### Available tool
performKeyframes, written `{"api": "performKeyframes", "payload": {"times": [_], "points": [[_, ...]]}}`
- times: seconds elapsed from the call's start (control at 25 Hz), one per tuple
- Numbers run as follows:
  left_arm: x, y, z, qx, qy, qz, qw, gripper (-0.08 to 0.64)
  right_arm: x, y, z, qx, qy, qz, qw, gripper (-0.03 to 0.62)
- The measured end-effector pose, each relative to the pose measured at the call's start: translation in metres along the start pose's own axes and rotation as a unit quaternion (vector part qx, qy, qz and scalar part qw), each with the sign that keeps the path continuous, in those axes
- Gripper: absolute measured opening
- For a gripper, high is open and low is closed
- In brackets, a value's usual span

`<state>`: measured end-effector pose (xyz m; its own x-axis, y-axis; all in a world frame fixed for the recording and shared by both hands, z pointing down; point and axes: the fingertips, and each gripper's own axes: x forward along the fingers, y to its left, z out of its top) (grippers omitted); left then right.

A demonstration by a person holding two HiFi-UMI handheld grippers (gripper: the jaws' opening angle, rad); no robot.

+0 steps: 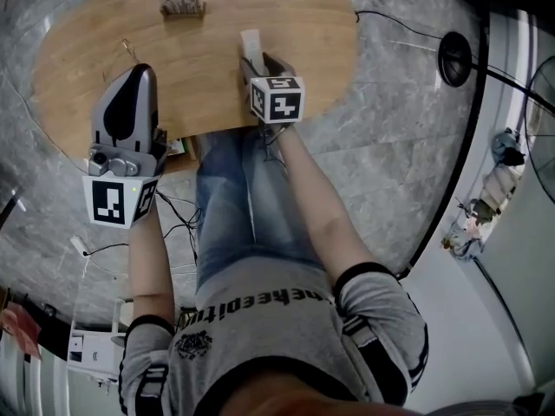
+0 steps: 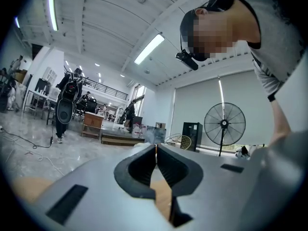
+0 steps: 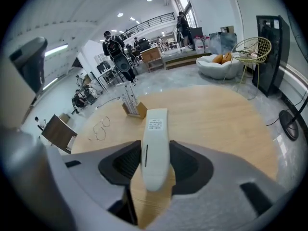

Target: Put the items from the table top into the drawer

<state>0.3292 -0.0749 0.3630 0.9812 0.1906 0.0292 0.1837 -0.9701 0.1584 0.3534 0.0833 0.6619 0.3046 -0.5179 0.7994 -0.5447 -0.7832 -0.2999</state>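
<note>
A long white remote (image 3: pixel 155 129) with a small label sits between the jaws of my right gripper (image 3: pixel 155 150), which is shut on it and holds it tilted down, above the oval wooden table (image 3: pixel 216 114). In the head view the right gripper (image 1: pixel 259 61) is over the table's near edge and the remote (image 1: pixel 251 40) sticks out ahead of it. My left gripper (image 1: pixel 139 74) hovers over the table's near left edge. In the left gripper view it (image 2: pixel 156 147) points level into the room, jaws shut with nothing between them.
A small wooden holder with upright items (image 1: pixel 183 7) stands at the table's far side, also in the right gripper view (image 3: pixel 133 108). A pair of wire glasses (image 3: pixel 100 128) lies at the left. Cables and a fan base (image 1: pixel 455 56) are on the marble floor.
</note>
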Motion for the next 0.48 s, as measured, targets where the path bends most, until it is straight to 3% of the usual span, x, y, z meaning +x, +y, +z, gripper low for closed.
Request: {"api": "performKeyframes", "payload": {"times": [0.48], "points": [[-0.045, -0.009, 0.032, 0.009, -0.034, 0.093, 0.9951, 0.012, -0.040, 0.054, 0.023, -0.061, -0.021, 0.095, 0.993, 0.190]]}}
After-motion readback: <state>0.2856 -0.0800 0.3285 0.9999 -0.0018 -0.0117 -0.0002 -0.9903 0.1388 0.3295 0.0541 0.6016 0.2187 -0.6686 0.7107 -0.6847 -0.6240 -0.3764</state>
